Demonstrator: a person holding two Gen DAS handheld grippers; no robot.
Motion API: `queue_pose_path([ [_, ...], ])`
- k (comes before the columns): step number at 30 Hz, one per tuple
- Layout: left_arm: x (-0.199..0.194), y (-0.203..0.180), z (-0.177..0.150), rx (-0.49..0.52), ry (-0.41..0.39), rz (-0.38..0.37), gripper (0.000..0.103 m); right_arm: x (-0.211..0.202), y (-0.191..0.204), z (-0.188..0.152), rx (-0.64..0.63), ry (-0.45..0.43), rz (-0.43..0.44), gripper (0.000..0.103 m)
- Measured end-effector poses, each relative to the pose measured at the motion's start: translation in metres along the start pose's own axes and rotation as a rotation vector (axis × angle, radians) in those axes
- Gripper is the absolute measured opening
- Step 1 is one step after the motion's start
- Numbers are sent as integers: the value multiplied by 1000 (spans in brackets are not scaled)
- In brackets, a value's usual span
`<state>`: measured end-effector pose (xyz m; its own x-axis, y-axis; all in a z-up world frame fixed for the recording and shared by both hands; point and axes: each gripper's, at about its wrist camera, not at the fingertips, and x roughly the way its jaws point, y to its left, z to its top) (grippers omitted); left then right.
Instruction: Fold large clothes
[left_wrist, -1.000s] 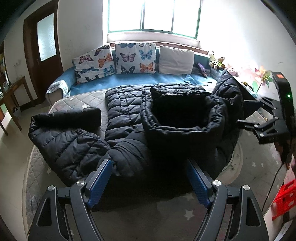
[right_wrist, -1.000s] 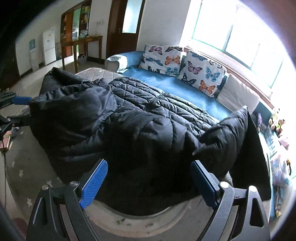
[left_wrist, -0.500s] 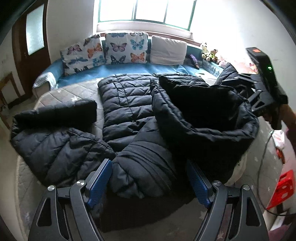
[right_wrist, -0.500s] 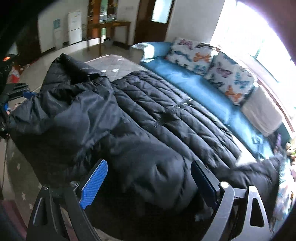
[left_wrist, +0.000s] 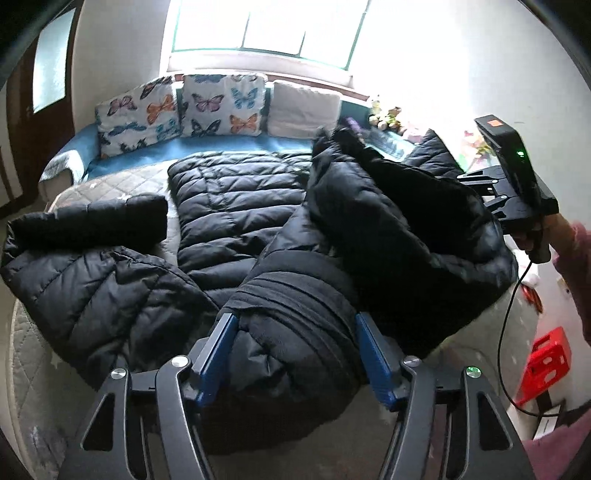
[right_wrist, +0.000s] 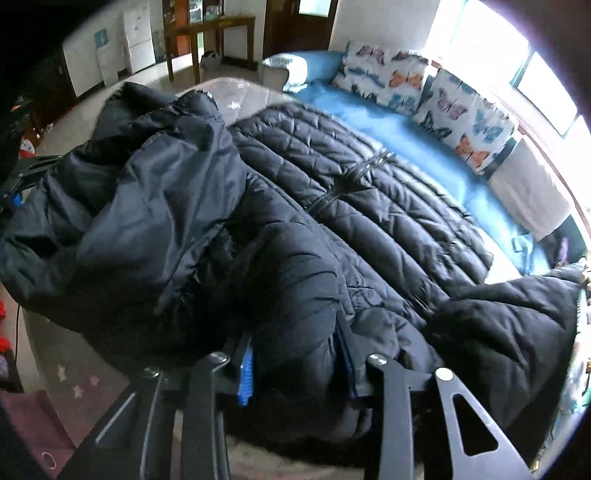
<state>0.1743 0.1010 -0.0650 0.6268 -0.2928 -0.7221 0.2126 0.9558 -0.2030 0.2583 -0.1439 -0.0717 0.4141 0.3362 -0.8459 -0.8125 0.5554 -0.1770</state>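
A large black quilted puffer coat (left_wrist: 236, 206) lies spread on a round grey mattress (left_wrist: 29, 350); it also shows in the right wrist view (right_wrist: 369, 206). One sleeve lies at the left (left_wrist: 92, 225). My left gripper (left_wrist: 295, 354) has its blue fingers (left_wrist: 218, 350) around a thick bunched fold of the coat's near edge. My right gripper (right_wrist: 295, 362) is closed on a thick fold of the coat's edge and holds it up; in the left wrist view it (left_wrist: 517, 184) holds the raised right half of the coat.
A blue sofa (left_wrist: 207, 147) with butterfly cushions (left_wrist: 221, 107) and a white cushion (left_wrist: 303, 110) stands behind the mattress under the window. A red crate (left_wrist: 546, 362) sits on the floor at right. A wooden table (right_wrist: 210, 40) and a door are farther off.
Both grippers have moved in onto the coat and closed on its edge. The right half of the coat has been lifted and carried leftwards over the body.
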Motion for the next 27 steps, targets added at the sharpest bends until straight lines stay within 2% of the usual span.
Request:
queue_pose_path([
  [6, -33, -23, -26, 66, -15, -21, 65, -59, 38, -43, -31, -60, -59, 36],
  [10, -54, -41, -46, 115, -16, -12, 65, -67, 53, -77, -23, -43, -88, 34],
  [13, -67, -51, -56, 134, -9, -6, 65, -60, 65, -107, -7, 3, -86, 35],
  [18, -94, -68, -49, 144, -45, -6, 66, -54, 74, -143, 22, 86, -72, 35],
  [21, -92, -79, -32, 142, -53, -16, 66, -82, 68, -132, 58, 38, -52, 35],
  [22, -86, -87, -23, 143, -53, -27, 68, -88, 68, -129, 66, 14, -60, 38],
  [24, -67, -96, -12, 135, -38, -22, 68, -97, 62, -112, 88, -62, -78, 55],
  [25, -58, -99, -7, 132, -29, -29, 68, -95, 61, -109, 97, -78, -84, 68],
  [27, -25, -104, 1, 103, 12, -54, 68, -83, 58, -105, 129, -108, -80, 71],
])
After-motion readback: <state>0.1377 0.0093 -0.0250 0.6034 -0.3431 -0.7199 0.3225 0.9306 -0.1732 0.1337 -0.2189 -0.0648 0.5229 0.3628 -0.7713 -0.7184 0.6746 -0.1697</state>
